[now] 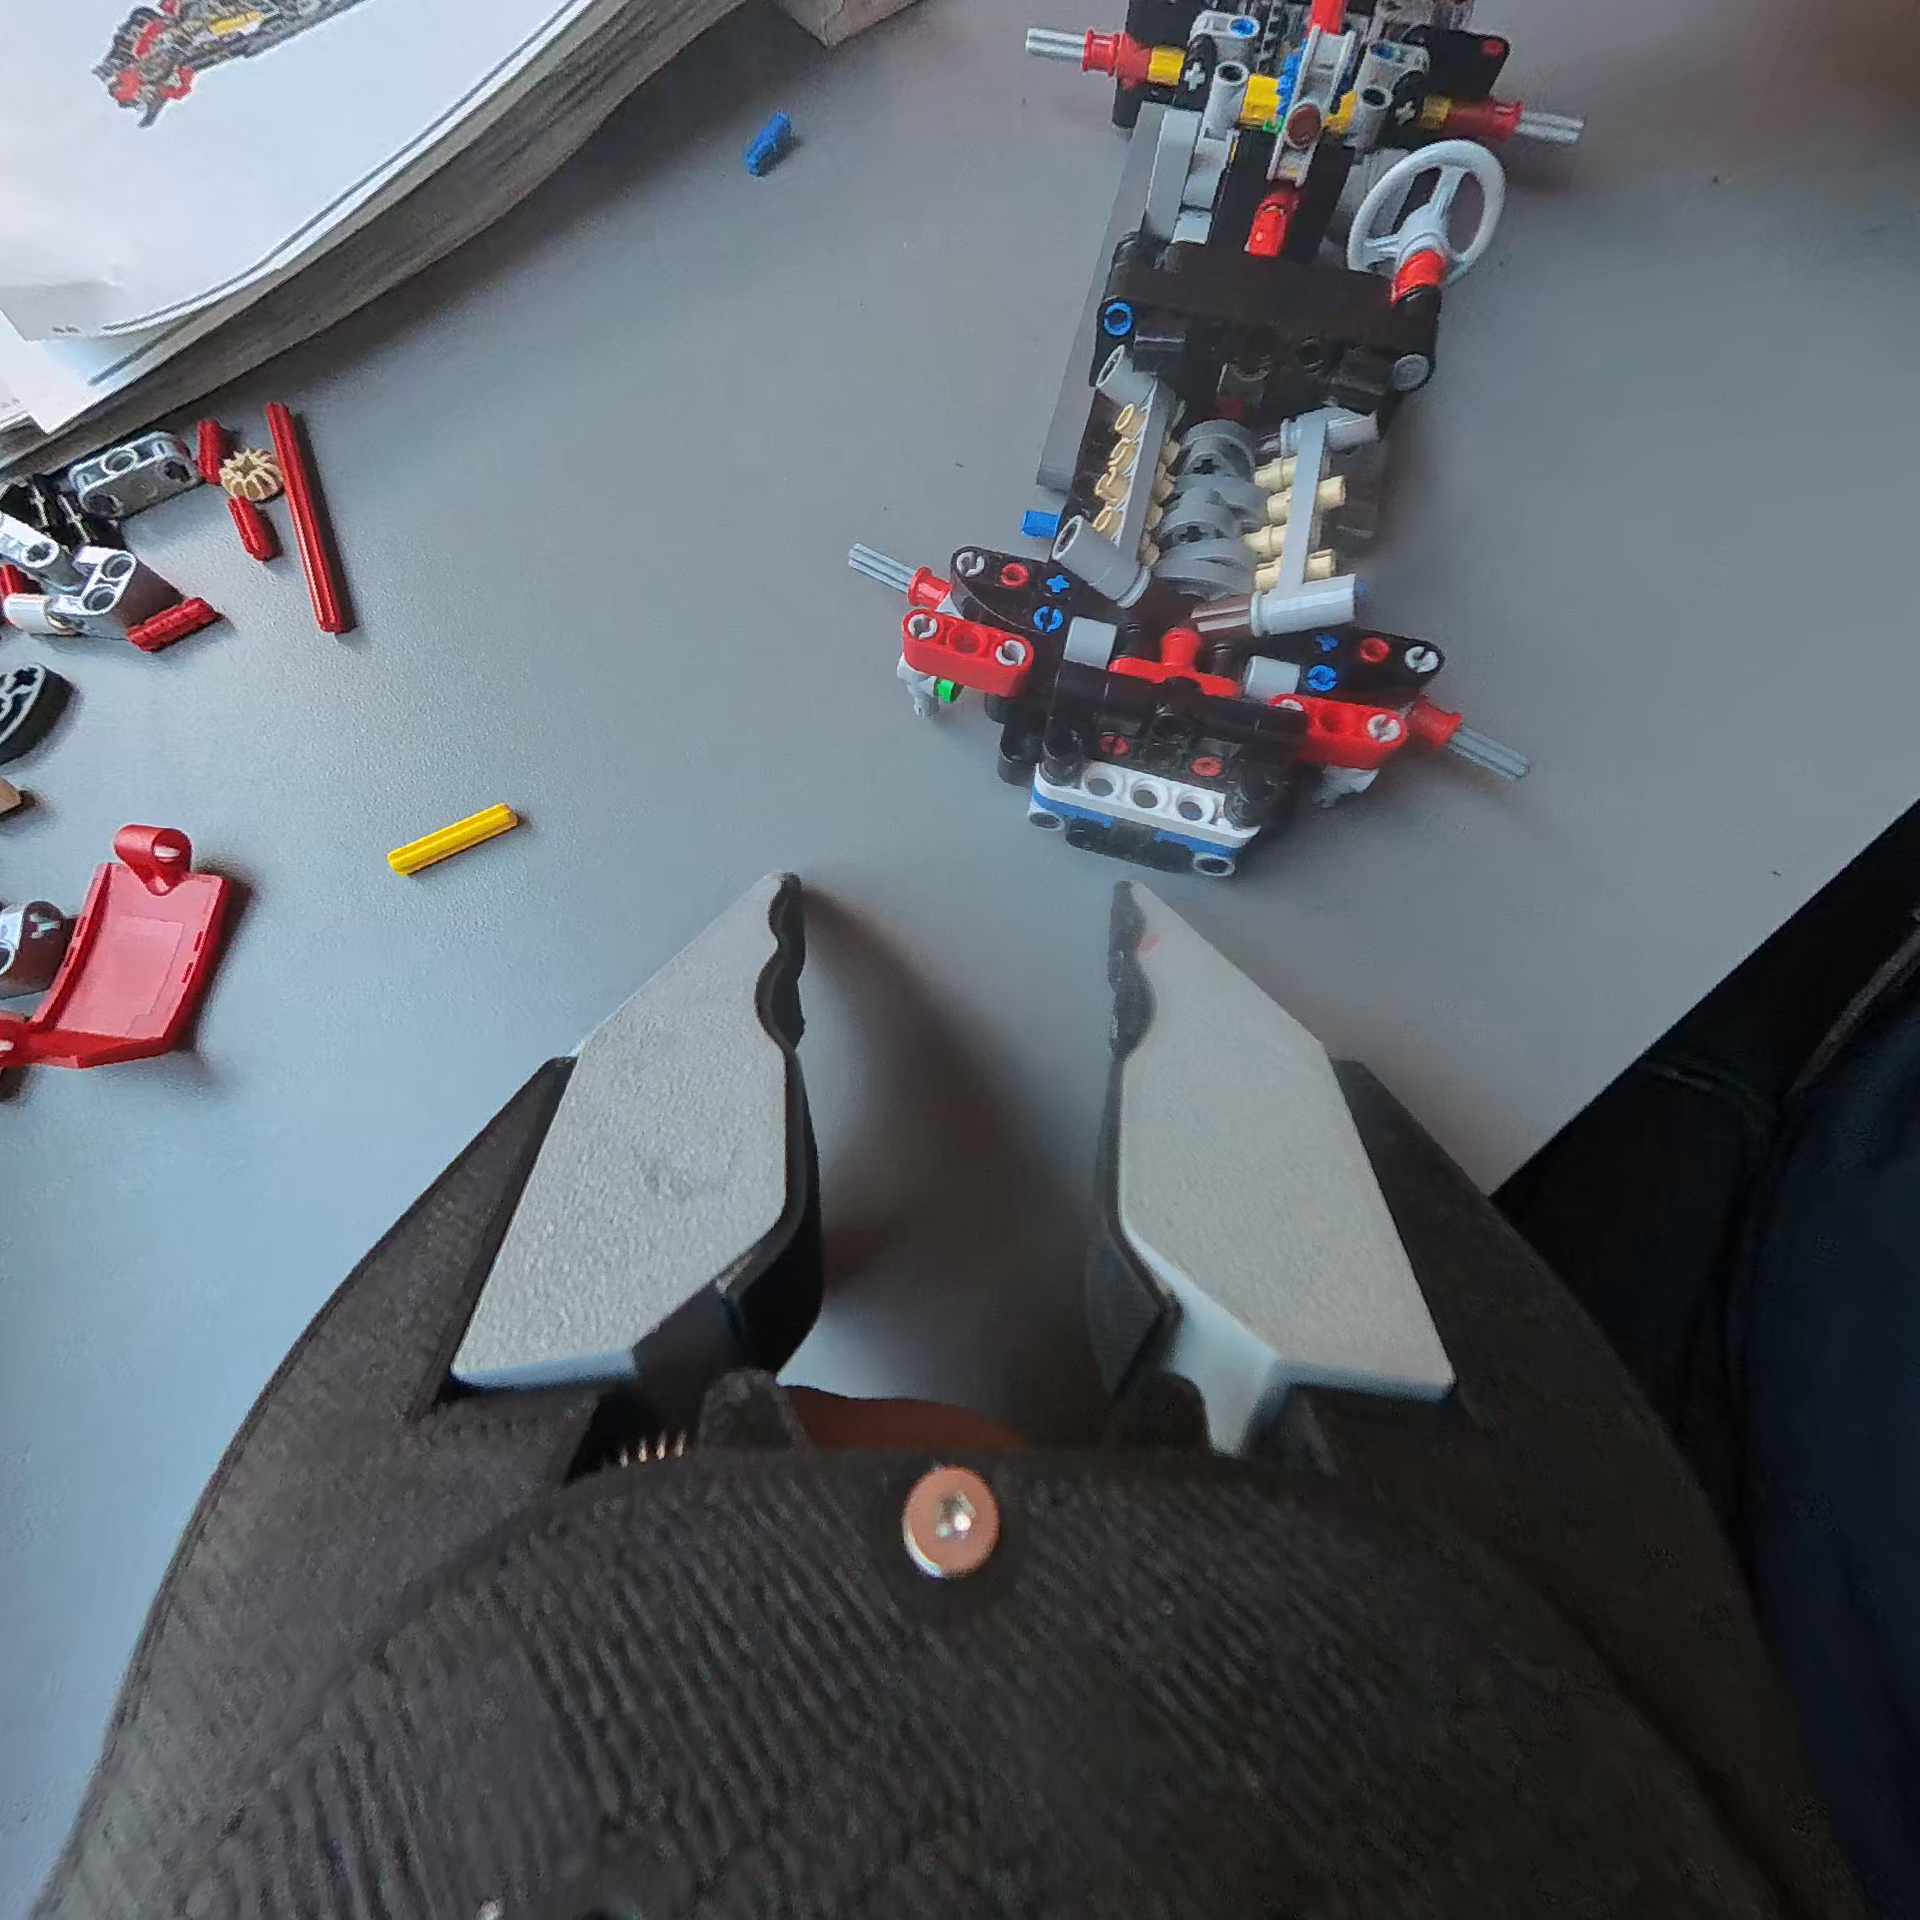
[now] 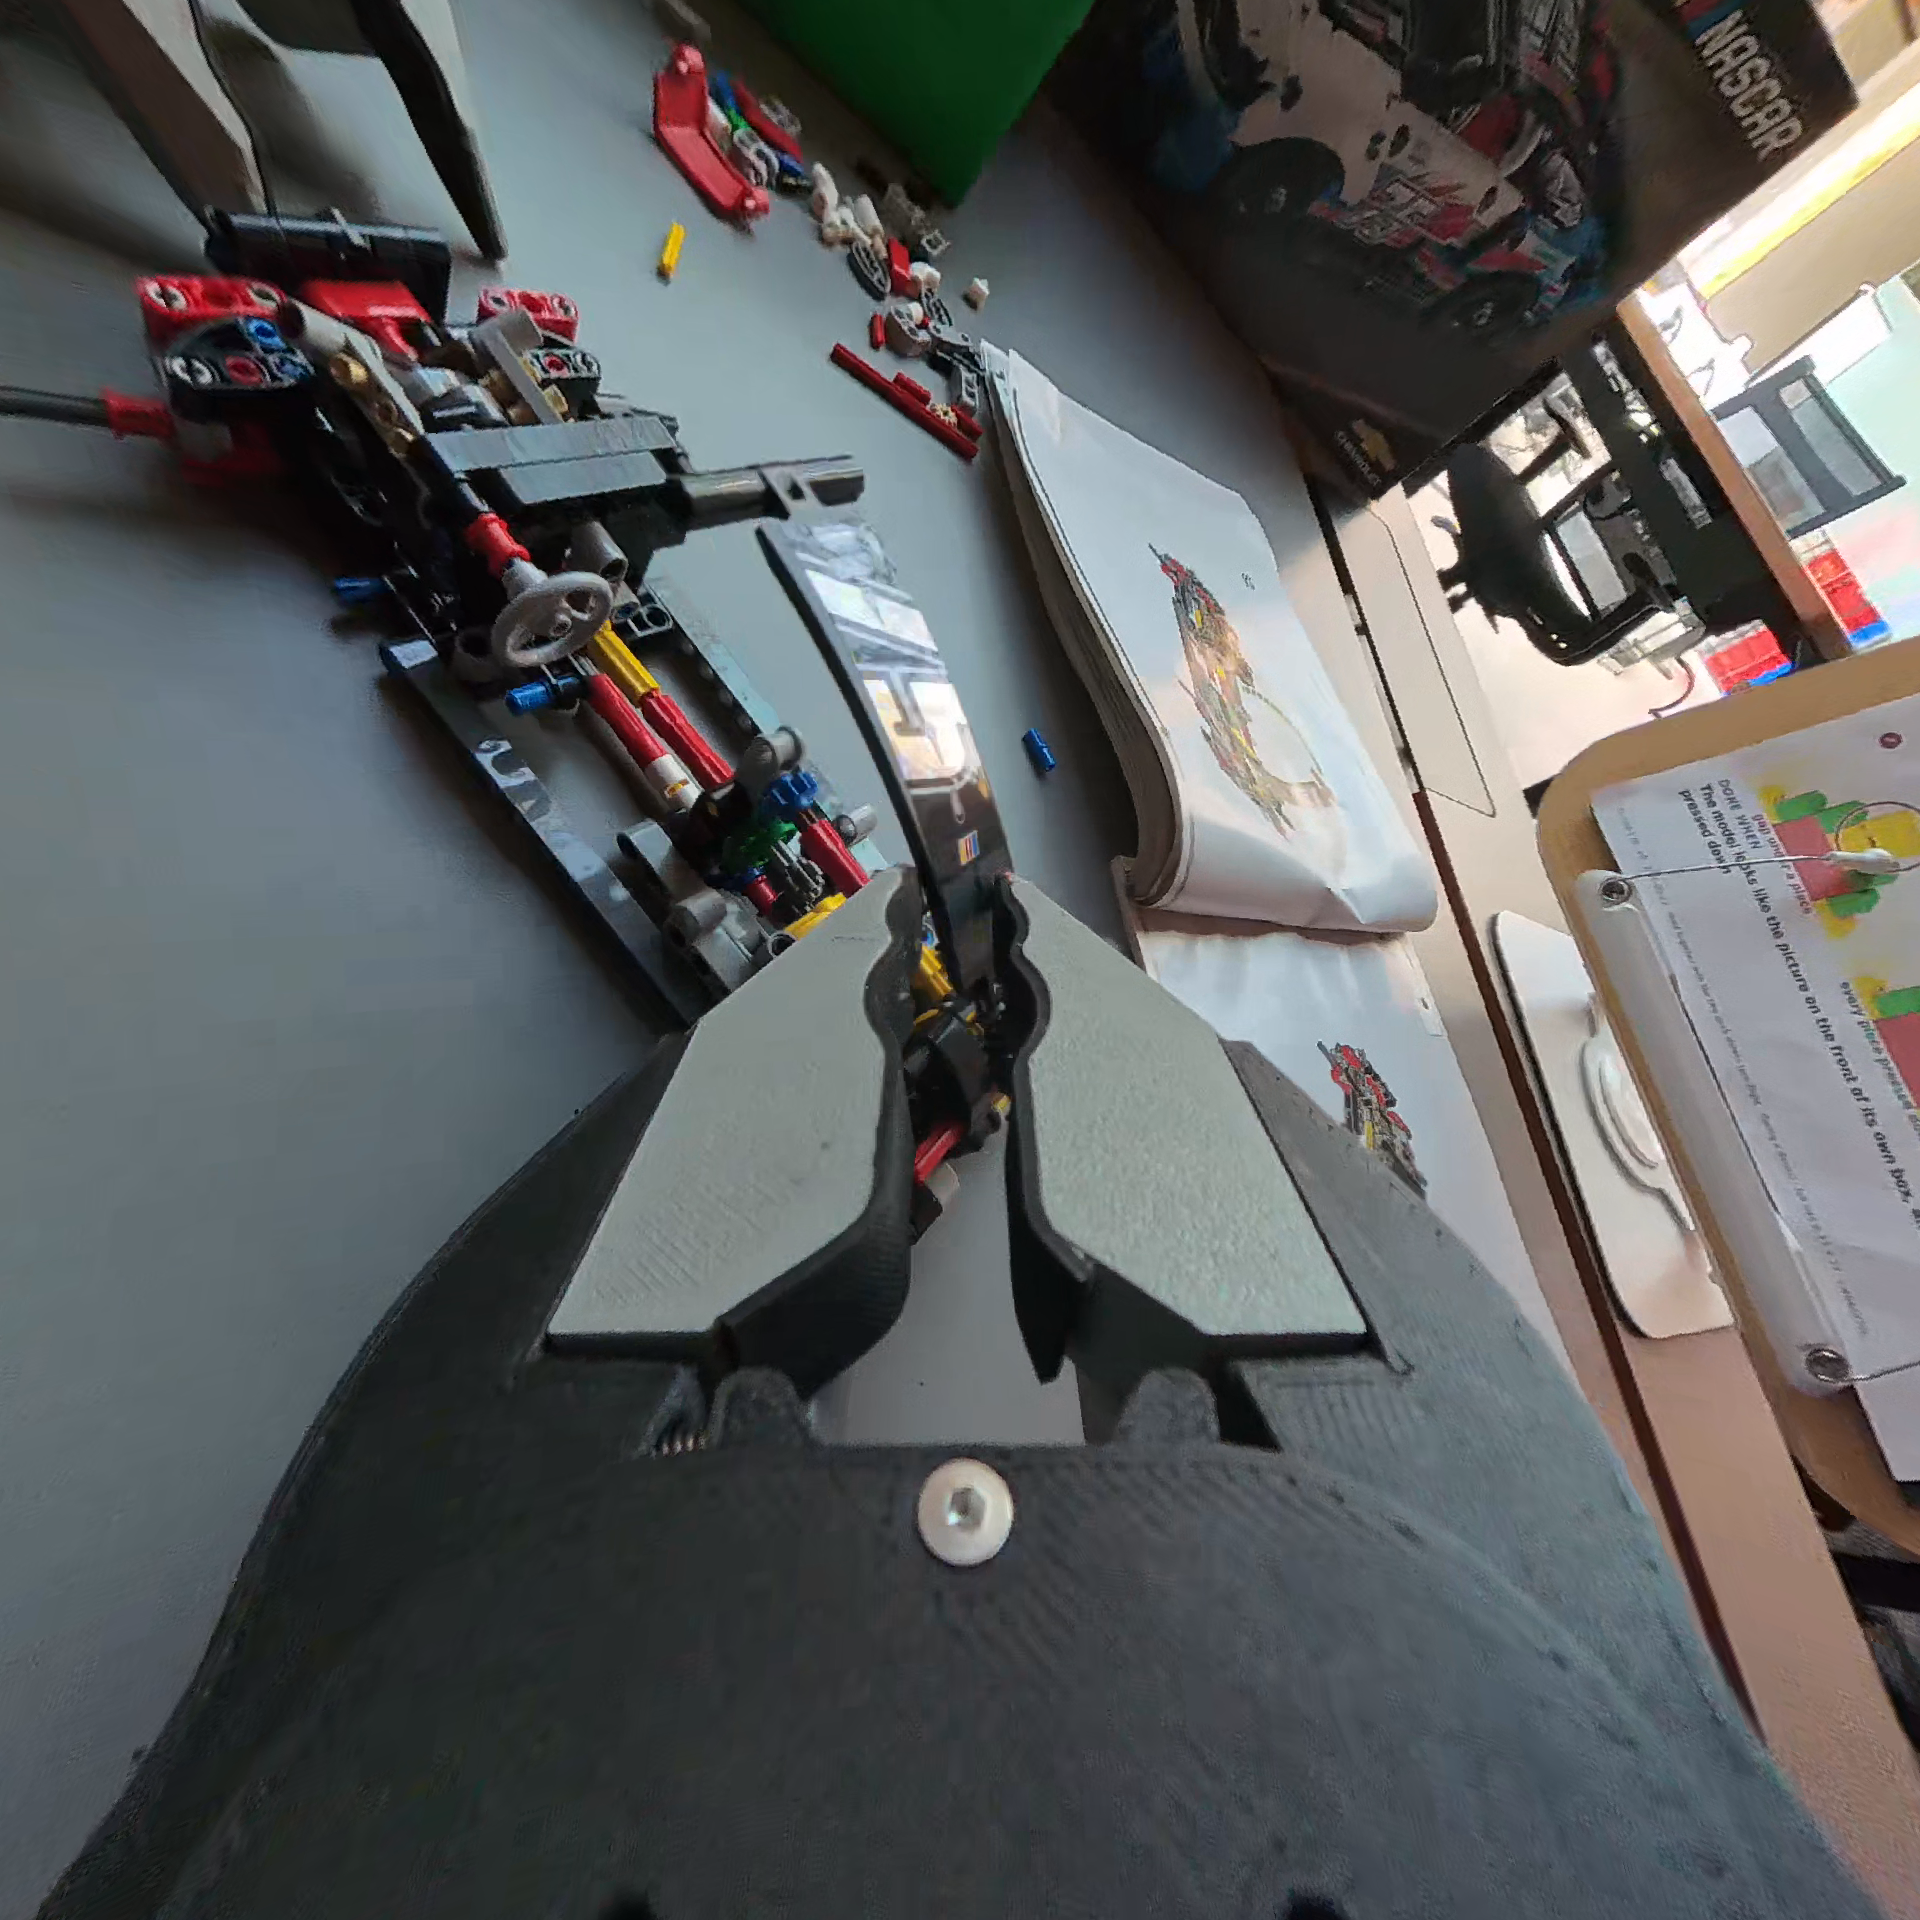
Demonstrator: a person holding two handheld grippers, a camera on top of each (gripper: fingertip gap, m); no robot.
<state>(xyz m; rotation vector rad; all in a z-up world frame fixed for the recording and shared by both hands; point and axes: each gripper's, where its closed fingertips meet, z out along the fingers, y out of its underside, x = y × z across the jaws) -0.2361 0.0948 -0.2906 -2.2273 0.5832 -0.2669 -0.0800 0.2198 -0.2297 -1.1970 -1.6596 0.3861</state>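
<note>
One thin, stiff black curved panel (image 2: 914,727) is clamped near-end by right tongs (image 2: 956,914); left tongs (image 1: 956,904) are held apart, empty.

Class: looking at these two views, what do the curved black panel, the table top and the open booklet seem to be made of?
Curved black panel: likely glossy plastic; it mirrors bright light.
Table top: grey, matte, perhaps laminate; faint grain, no glare.
Open booklet: paper; thin stacked curling pages.
</note>
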